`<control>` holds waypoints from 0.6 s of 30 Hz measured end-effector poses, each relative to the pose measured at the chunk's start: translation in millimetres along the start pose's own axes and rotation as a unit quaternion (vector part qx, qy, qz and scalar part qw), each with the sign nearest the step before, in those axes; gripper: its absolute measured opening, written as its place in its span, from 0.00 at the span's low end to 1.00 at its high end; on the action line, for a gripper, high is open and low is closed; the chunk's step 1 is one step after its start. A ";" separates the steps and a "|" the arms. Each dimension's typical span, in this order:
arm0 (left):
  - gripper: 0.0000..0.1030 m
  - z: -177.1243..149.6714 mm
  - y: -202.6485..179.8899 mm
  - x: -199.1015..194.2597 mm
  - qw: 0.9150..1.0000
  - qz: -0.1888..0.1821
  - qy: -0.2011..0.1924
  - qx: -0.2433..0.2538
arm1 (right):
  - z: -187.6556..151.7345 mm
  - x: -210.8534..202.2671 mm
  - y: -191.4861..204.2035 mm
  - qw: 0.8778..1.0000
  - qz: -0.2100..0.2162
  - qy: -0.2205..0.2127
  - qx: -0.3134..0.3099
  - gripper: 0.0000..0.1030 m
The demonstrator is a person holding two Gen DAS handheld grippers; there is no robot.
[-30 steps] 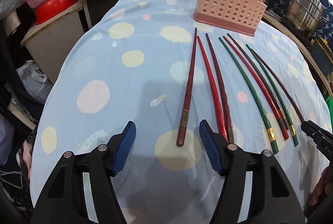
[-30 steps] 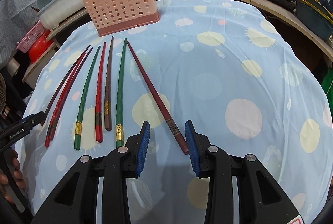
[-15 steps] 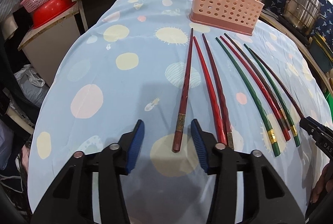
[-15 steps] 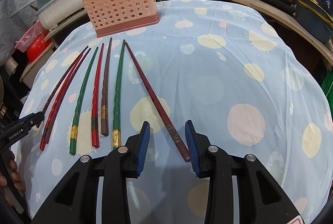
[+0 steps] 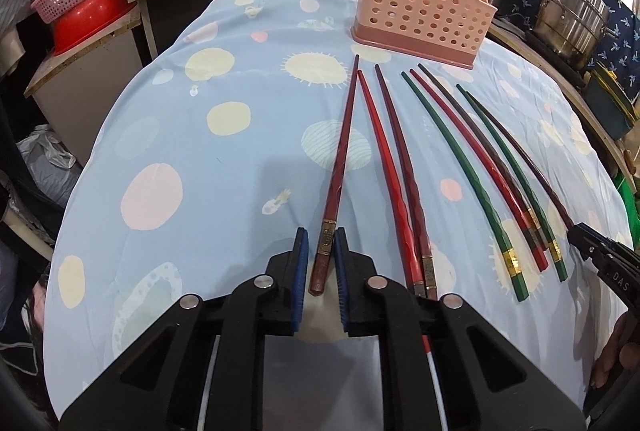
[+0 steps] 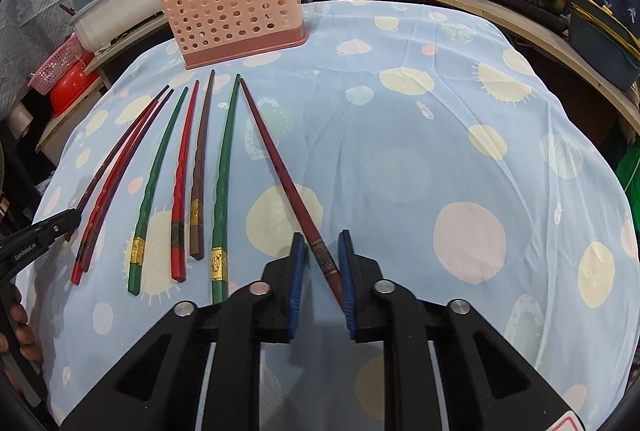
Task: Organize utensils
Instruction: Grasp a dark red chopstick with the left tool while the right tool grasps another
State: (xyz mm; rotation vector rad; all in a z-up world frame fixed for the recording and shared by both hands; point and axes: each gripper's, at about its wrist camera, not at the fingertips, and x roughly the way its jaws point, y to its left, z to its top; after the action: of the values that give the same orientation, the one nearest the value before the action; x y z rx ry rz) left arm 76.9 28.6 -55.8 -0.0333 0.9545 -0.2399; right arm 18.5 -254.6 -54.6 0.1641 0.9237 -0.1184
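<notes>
Showing the leftmost dark red chopstick (image 5: pixel 336 187) lying flat on the tabletop (image 5: pixel 224 171), its thick end between the blue pads of the left gripper (image 5: pixel 321 263); the fingers stand narrowly parted, a thin gap on each side, and whether the pads touch the stick cannot be told. The butt ends of the red chopstick (image 5: pixel 390 175) and brown chopstick (image 5: pixel 402 167) just right of the fingers are hidden behind the right finger body. The right gripper (image 6: pixel 322 271) reaches low over the tabletop, fingers partly open around the handle of the rightmost maroon chopstick (image 6: pixel 280 167), which runs obliquely from the left pad toward the right pad; its end is cut off behind that pad, and contact is unclear. Left of these fingers lie green chopsticks (image 6: pixel 224 175) and others in a row. The pink perforated utensil holder (image 6: pixel 236 19) stands upright beyond the tips, well ahead of both grippers.
</notes>
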 end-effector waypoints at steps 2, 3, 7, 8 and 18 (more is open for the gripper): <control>0.09 -1.3 -0.3 -1.1 1.000 -0.003 0.002 0.000 | -1.3 -1.2 -1.4 1.000 0.002 0.000 0.002 0.13; 0.09 -1.7 -0.6 -1.7 1.000 -0.004 0.003 0.000 | -2.0 -2.0 -1.8 1.000 0.004 0.001 0.003 0.13; 0.08 -3.3 -2.0 -4.4 1.000 -0.006 0.006 0.002 | -5.7 -5.7 -2.7 1.000 0.011 0.004 0.005 0.09; 0.08 -4.1 -2.4 -5.6 1.000 -0.007 0.007 0.003 | -6.7 -6.8 -2.9 1.000 0.013 0.004 0.006 0.09; 0.07 -6.4 -3.1 -21.7 1.000 -0.013 0.002 0.005 | -15.2 -24.6 1.2 0.999 0.038 0.002 0.010 0.07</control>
State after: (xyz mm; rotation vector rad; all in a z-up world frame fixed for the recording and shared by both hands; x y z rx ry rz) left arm 59.1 30.9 -41.7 -0.0373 0.9567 -0.2693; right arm -7.9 -249.8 -43.9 0.2170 0.9196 -0.0573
